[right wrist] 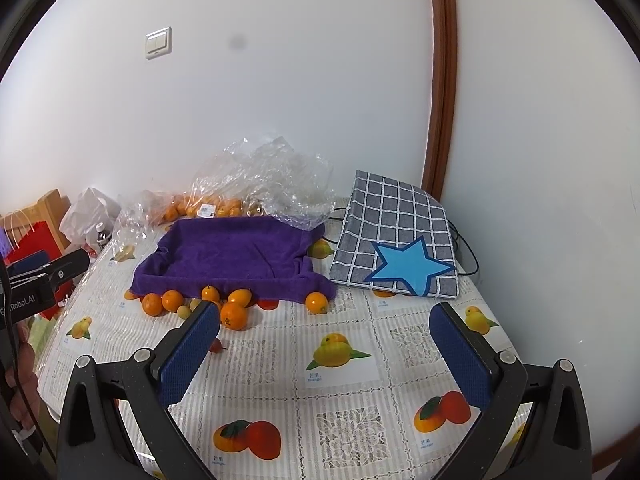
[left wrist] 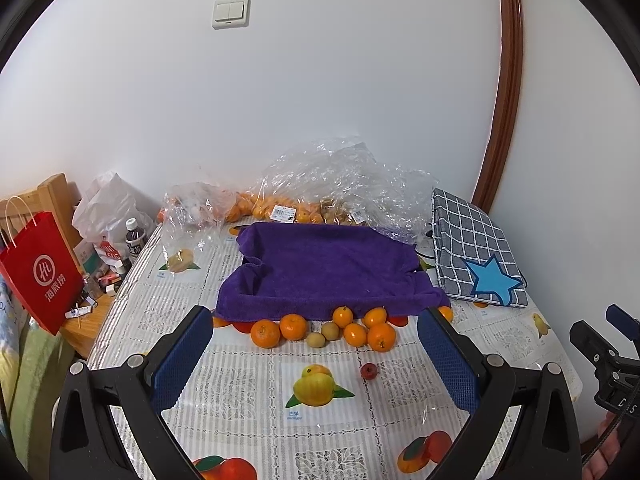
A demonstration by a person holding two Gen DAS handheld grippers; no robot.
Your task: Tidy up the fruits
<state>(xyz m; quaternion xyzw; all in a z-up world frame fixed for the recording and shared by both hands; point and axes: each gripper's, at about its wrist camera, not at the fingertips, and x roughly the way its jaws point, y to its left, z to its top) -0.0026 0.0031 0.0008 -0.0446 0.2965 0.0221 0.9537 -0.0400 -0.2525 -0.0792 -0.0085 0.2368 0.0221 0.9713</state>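
While poised over the fruit-print tablecloth (left wrist: 240, 408), both held wide apart and empty: left gripper (left wrist: 316, 360), right gripper (right wrist: 324, 356); oranges (left wrist: 320, 330) lined along purple towel (left wrist: 328, 268).

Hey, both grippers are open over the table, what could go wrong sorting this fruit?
1. The oranges lie packed against the purple towel; grabbing one may nudge its neighbours rolling.
2. The small red fruit could slip from wide fingers.
3. One orange sits apart, easily missed.
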